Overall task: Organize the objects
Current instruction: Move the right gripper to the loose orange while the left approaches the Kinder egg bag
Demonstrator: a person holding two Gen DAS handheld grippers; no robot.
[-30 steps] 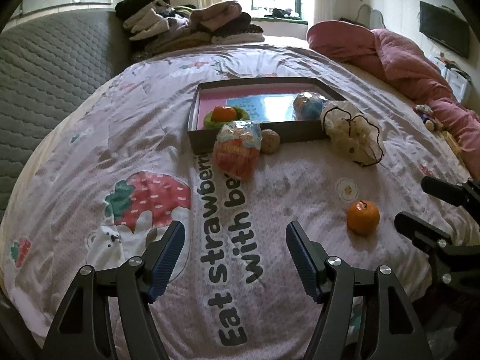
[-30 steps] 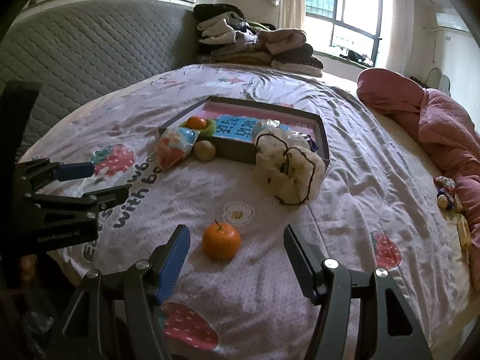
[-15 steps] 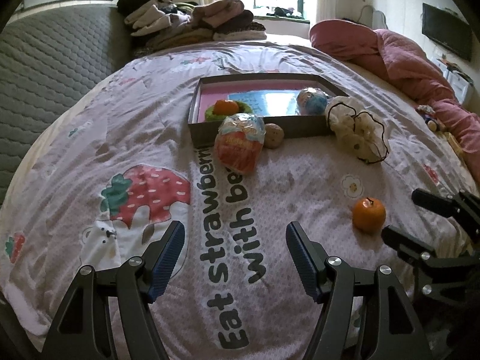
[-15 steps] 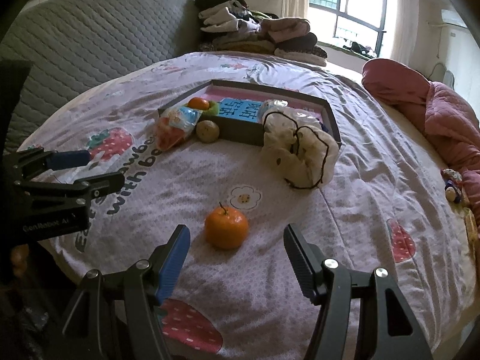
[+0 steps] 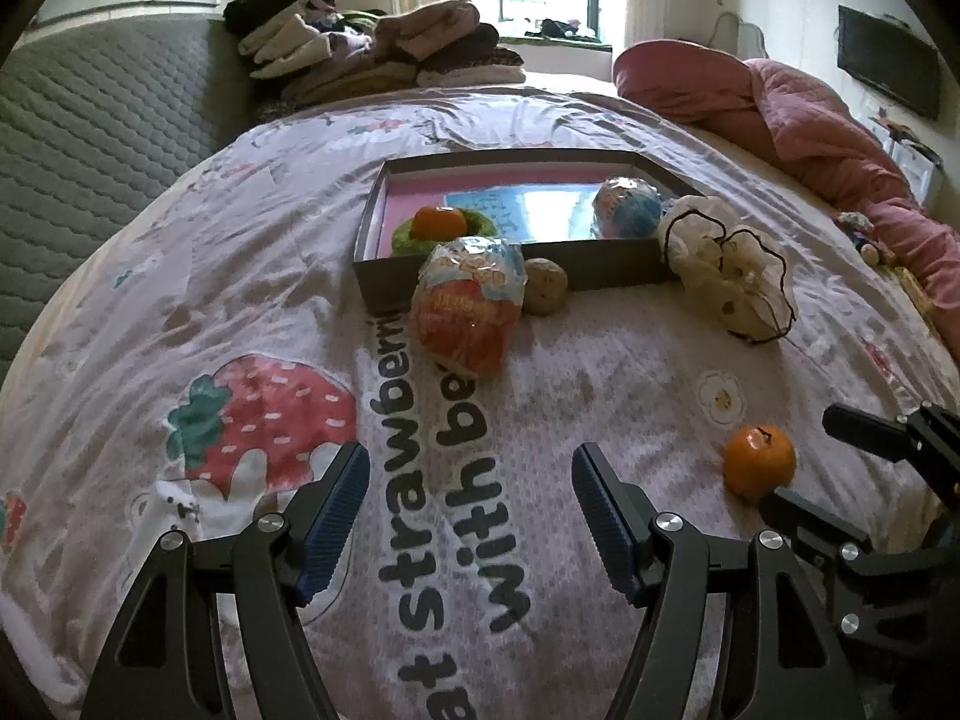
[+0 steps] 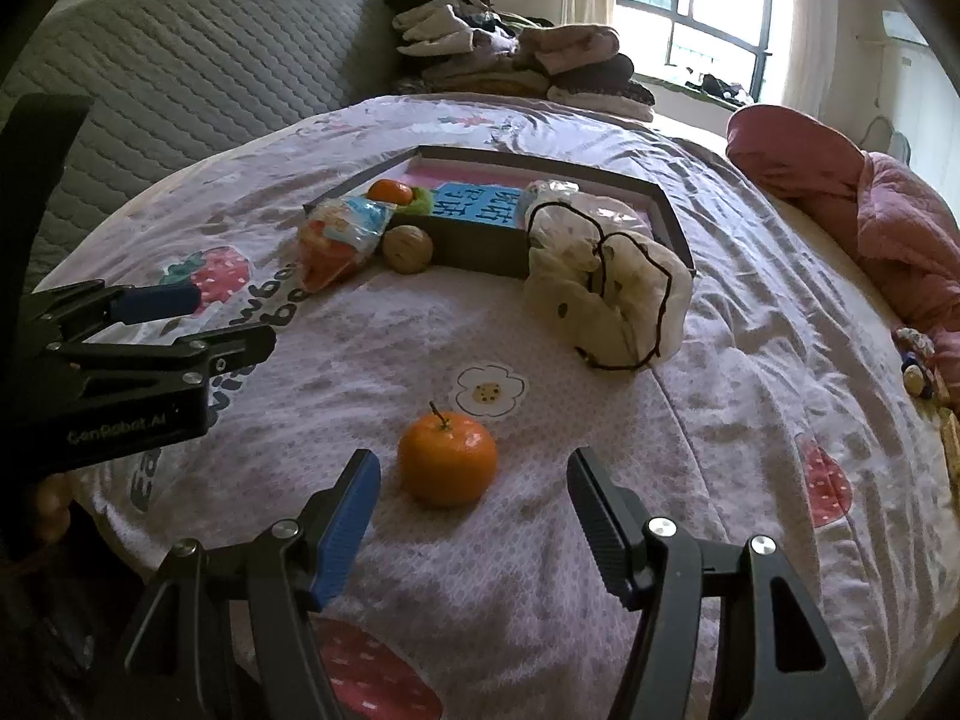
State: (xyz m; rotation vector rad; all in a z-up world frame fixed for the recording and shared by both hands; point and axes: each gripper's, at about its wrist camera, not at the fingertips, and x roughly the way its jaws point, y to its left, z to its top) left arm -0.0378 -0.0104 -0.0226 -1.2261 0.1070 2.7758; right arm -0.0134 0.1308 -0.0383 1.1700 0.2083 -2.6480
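Note:
A loose orange (image 6: 447, 459) lies on the bedspread just ahead of my open right gripper (image 6: 471, 483), between its fingers' lines; it also shows in the left wrist view (image 5: 759, 461). A shallow dark box (image 5: 600, 267) holds another orange (image 5: 440, 222) on a green ring and a wrapped blue ball (image 5: 627, 207). An orange snack bag (image 5: 468, 312), a walnut-like ball (image 5: 545, 287) and a white drawstring pouch (image 5: 726, 273) lie against the box front. My left gripper (image 5: 468, 480) is open and empty above the printed bedspread.
Folded clothes (image 5: 372, 54) are stacked at the bed's far end by a grey quilted headboard (image 5: 90, 138). A pink quilt (image 5: 828, 126) lies bunched along the right side. Small toys (image 6: 918, 360) lie near the right edge.
Both grippers have moved forward over the bed. The loose orange is now closer, almost between the right gripper's fingers. Nothing has been grasped.

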